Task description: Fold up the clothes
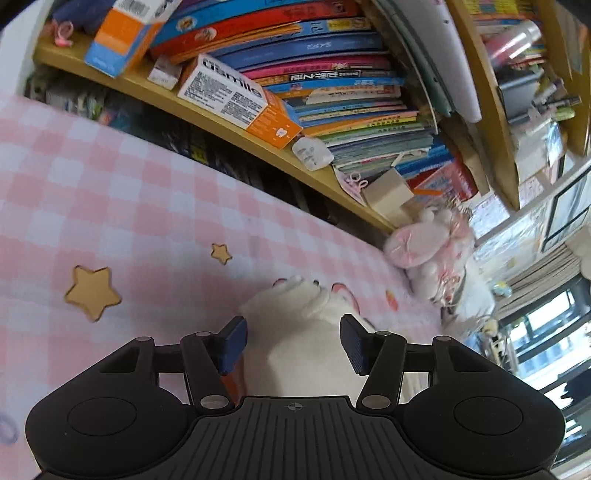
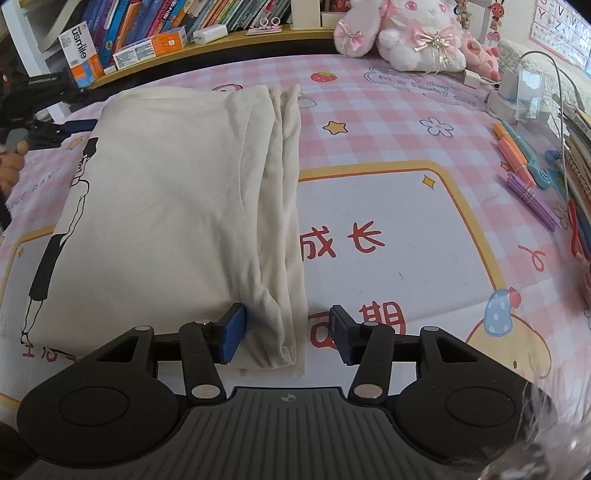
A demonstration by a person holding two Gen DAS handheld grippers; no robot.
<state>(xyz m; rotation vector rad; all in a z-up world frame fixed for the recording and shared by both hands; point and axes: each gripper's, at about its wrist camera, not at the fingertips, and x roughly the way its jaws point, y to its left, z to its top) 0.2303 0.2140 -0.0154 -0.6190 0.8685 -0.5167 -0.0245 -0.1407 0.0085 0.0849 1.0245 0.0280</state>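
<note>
Our right gripper (image 2: 286, 334) hangs over the near end of the cream T-shirt (image 2: 166, 206), with its jaws partly apart. The left blue pad (image 2: 232, 338) lies at the fabric, the right pad stands apart from it over the bare mat, so nothing is pinched. Between the jaws we see the gathered, folded-in edge of the shirt, which runs from the gripper toward 12 o'clock. The shirt lies flat on the surface (image 2: 388, 229), a pink checked mat with stars and red characters, and a black line drawing runs along its edge at 9 o'clock. At 1 o'clock sits a plush rabbit (image 2: 413, 33), at 3 o'clock lie bundles of coloured sticks (image 2: 524, 184), and at 11 o'clock a wooden shelf (image 2: 221, 44) carries books and an orange and white toothpaste box (image 2: 79, 55).

Our left gripper (image 1: 293, 345) also has its jaws partly apart and holds nothing. Beyond the pads, toward 12 o'clock, a bunched end of the cream shirt rests on the checked mat; the picture is blurred here, so we cannot tell if a pad touches it. At 10 o'clock a yellow star (image 1: 92, 291) is printed on the mat.
</note>
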